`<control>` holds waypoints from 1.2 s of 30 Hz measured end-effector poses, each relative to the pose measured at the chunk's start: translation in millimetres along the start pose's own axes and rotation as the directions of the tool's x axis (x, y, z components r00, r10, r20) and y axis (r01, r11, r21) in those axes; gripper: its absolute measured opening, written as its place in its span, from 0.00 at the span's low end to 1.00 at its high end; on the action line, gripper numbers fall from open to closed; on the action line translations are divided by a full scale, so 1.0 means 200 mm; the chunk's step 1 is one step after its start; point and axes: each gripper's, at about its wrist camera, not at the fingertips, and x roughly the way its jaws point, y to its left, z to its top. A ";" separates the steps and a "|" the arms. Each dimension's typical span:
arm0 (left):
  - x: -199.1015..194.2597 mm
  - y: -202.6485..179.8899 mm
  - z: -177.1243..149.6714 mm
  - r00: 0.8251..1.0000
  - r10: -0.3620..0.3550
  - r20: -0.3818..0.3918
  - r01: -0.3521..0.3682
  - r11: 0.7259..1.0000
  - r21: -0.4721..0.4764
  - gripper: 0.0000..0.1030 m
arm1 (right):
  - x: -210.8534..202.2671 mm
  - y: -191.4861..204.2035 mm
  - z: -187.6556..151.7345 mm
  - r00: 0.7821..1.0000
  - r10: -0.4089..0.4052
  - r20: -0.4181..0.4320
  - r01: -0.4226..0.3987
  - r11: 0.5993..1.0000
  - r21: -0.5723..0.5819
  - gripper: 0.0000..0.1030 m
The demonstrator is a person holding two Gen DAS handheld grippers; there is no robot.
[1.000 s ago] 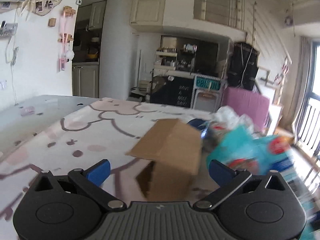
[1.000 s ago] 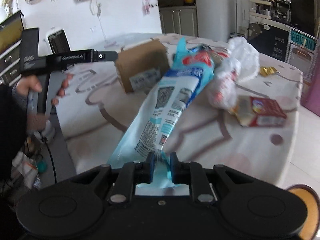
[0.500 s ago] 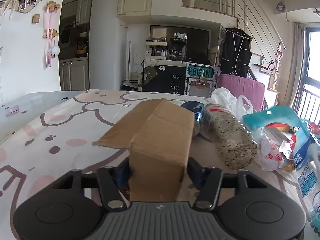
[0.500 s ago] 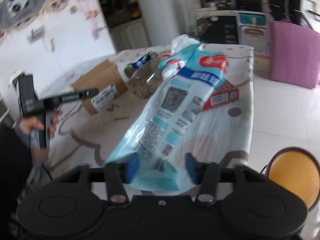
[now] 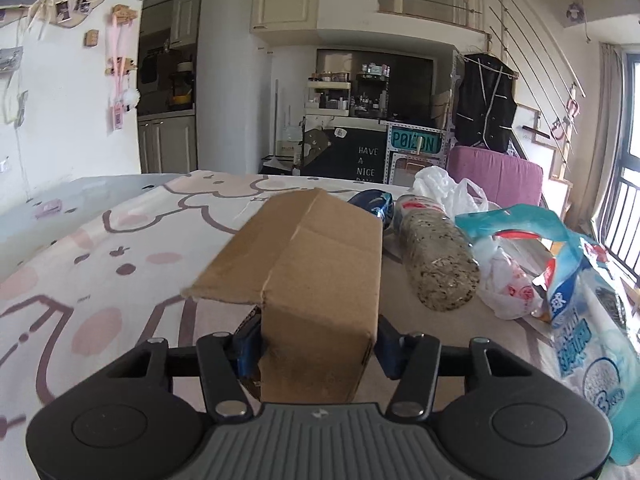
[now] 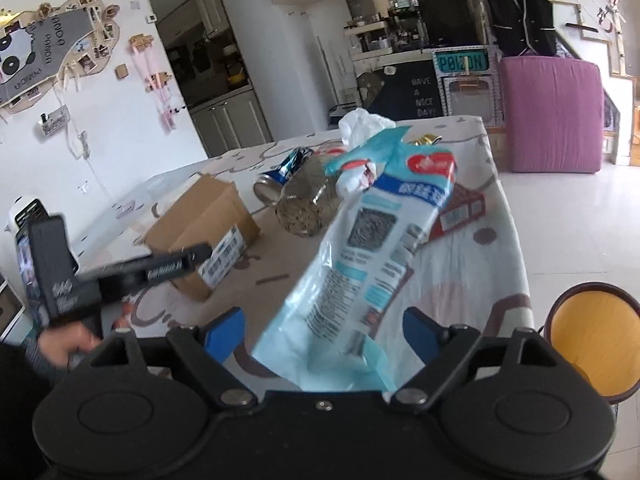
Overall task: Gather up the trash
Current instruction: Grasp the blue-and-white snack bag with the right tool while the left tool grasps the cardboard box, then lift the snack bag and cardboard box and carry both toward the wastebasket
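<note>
Clamping the cardboard box from both sides, the left tool now has its blue pads pressed against the box's near end, where a second ago they stood wide apart in front of it. The box sits on the cartoon-print bench, one flap splayed out to the left, and I judge it gripped but not yet lifted. Just to its right lie a crushed blue can, a clear bottle of speckled grains on its side, and a white plastic bag bunched behind.

Further right, the change runs the other way. The right tool, which a second ago pinched the bottom edge of the blue refill pouch, now has its pads spread well apart with the pouch loose between them. The pouch slopes up over the bench edge, its top resting among the other litter near a red carton. A round yellow stool stands on the floor to the right.

So the box looks ready to carry off, while the pouch has been released and would need a fresh grasp.
</note>
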 end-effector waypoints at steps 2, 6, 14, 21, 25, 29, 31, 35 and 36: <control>-0.02 -0.02 -0.01 1.000 0.005 0.000 -0.005 1.000 -0.010 0.54 | 0.03 0.01 0.01 1.000 -0.007 -0.019 0.007 1.000 0.022 0.86; -0.06 -0.04 -0.03 1.000 0.014 -0.002 -0.014 0.999 -0.029 0.53 | 0.12 0.08 0.01 0.998 -0.022 -0.064 0.023 1.000 0.007 0.86; -0.15 -0.07 -0.06 1.000 0.011 -0.016 -0.012 0.998 -0.068 0.53 | 0.20 0.06 -0.02 0.988 -0.153 -0.027 0.152 0.988 -0.040 0.57; -0.23 -0.09 -0.08 1.000 0.019 -0.021 -0.020 0.996 -0.092 0.51 | 0.16 0.06 -0.08 0.994 -0.110 -0.028 0.106 0.989 -0.100 0.20; -0.30 -0.12 -0.07 1.000 0.029 -0.002 -0.029 0.995 -0.095 0.51 | 0.09 0.06 -0.03 0.997 -0.079 0.015 0.080 0.986 -0.146 0.17; -0.37 -0.16 -0.05 0.999 0.033 0.014 -0.031 0.996 -0.086 0.50 | 0.01 0.02 0.00 0.999 -0.042 0.027 0.046 0.987 -0.154 0.17; -0.39 -0.18 -0.05 0.999 0.033 0.013 -0.032 0.997 -0.073 0.50 | -0.02 0.00 0.01 1.000 -0.018 0.018 0.021 0.988 -0.155 0.16; -0.40 -0.22 -0.08 0.999 0.036 -0.013 -0.037 0.997 -0.068 0.51 | -0.02 -0.03 0.01 0.998 0.018 -0.057 -0.028 0.985 -0.169 0.16; -0.41 -0.22 -0.10 0.999 0.037 -0.016 -0.038 0.996 -0.080 0.51 | -0.02 -0.04 0.01 0.997 0.022 -0.075 -0.034 0.985 -0.169 0.17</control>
